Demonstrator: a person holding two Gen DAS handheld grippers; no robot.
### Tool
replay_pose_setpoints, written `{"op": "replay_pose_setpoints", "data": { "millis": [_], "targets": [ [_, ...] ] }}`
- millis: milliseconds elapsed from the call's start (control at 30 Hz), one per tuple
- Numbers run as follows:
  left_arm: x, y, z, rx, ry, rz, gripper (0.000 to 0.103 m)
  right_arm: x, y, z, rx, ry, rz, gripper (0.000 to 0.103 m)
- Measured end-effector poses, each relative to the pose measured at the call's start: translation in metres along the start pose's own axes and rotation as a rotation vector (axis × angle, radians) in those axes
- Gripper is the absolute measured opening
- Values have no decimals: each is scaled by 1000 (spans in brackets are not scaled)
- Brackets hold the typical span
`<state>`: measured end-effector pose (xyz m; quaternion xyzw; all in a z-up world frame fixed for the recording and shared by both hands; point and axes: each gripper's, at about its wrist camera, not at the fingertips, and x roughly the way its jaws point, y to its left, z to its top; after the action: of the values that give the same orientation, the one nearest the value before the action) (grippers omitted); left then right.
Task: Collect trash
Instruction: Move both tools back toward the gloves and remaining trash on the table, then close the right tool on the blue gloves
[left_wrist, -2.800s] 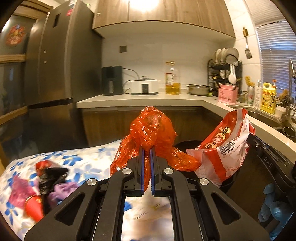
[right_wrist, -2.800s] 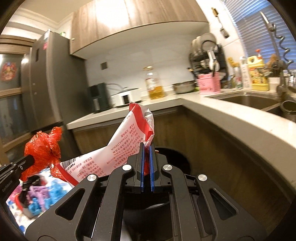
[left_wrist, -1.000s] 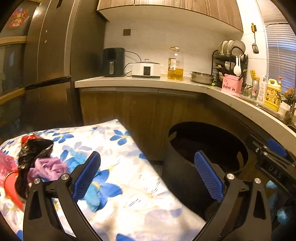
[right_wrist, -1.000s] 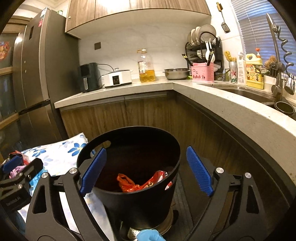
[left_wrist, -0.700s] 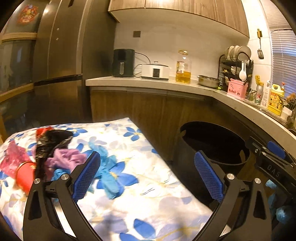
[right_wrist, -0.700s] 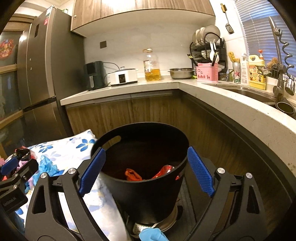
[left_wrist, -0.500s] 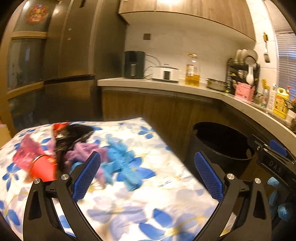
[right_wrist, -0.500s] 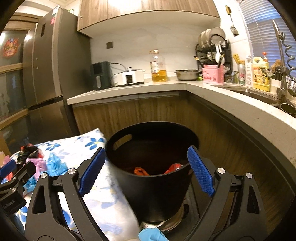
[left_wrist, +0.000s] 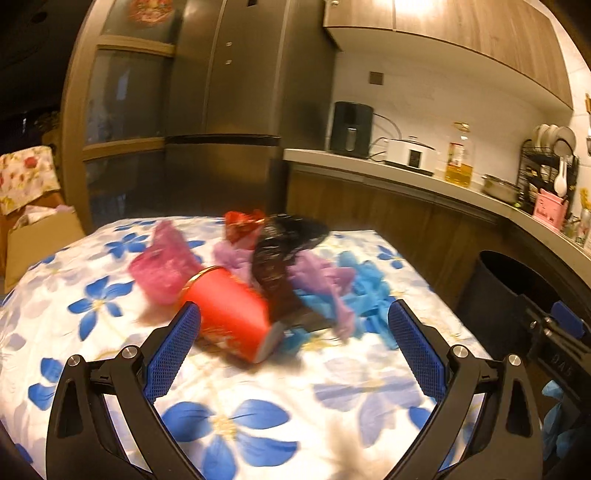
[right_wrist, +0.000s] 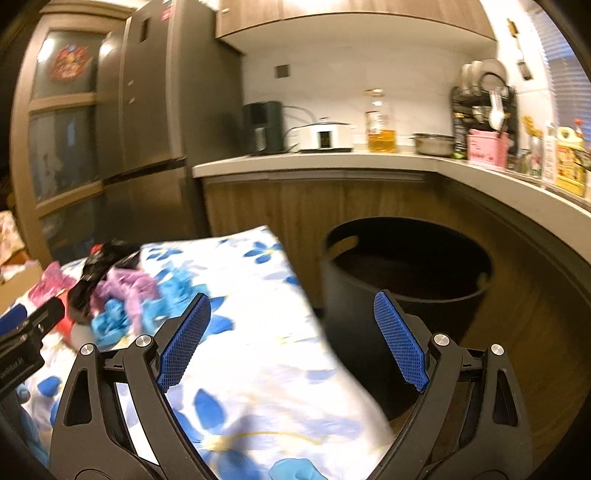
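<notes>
A heap of trash lies on the flowered tablecloth (left_wrist: 236, 413): a red paper cup (left_wrist: 231, 317) on its side, a pink wrapper (left_wrist: 162, 266), a black bag (left_wrist: 280, 258), purple plastic (left_wrist: 325, 284), blue scraps (left_wrist: 365, 291) and a red wrapper (left_wrist: 242, 223). My left gripper (left_wrist: 291, 343) is open just in front of the cup, nothing between its fingers. My right gripper (right_wrist: 291, 339) is open and empty over the table's right edge, between the heap (right_wrist: 114, 291) and the black bin (right_wrist: 406, 288).
The black bin (left_wrist: 506, 284) stands on the floor beside the table, against the curved wooden counter (right_wrist: 369, 162). A tall fridge (left_wrist: 229, 110) rises behind the table. A cardboard box (left_wrist: 33, 236) sits at far left. Appliances, an oil bottle and a dish rack line the counter.
Both grippers let go of the orange bag and the red-and-white packet over the bin and opened. Both have since swung left from the bin toward the heap on the table.
</notes>
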<state>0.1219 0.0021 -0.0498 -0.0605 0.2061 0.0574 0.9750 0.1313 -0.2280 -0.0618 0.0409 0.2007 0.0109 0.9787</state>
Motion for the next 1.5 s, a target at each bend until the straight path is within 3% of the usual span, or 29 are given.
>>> {"op": "replay_pose_setpoints", "data": {
  "millis": [167, 467, 567, 733, 800, 1067, 1300, 1500],
  "targets": [
    [-2, 19, -5, -21, 6, 31, 97, 26, 30, -7, -31, 50, 60, 84],
    [-6, 33, -8, -23, 0, 49, 97, 88, 72, -13, -61, 207, 143, 59],
    [-4, 36, -9, -28, 4, 48, 97, 104, 77, -16, -67, 264, 146, 46],
    [-4, 37, -10, -28, 1, 46, 97, 118, 78, -23, -67, 320, 160, 9],
    [-3, 38, -10, -26, 0, 45, 97, 115, 77, -22, -59, 310, 163, 3],
    [2, 44, -9, -22, 12, 48, 97, 76, 60, -11, -31, 175, 144, 1],
    [12, 48, -7, -45, 45, 22, 97, 47, 47, -6, -10, 137, 154, 0],
    [7, 34, 6, -36, -4, -9, 97, 39, 43, -4, 0, 123, 153, 0]
  ]
}}
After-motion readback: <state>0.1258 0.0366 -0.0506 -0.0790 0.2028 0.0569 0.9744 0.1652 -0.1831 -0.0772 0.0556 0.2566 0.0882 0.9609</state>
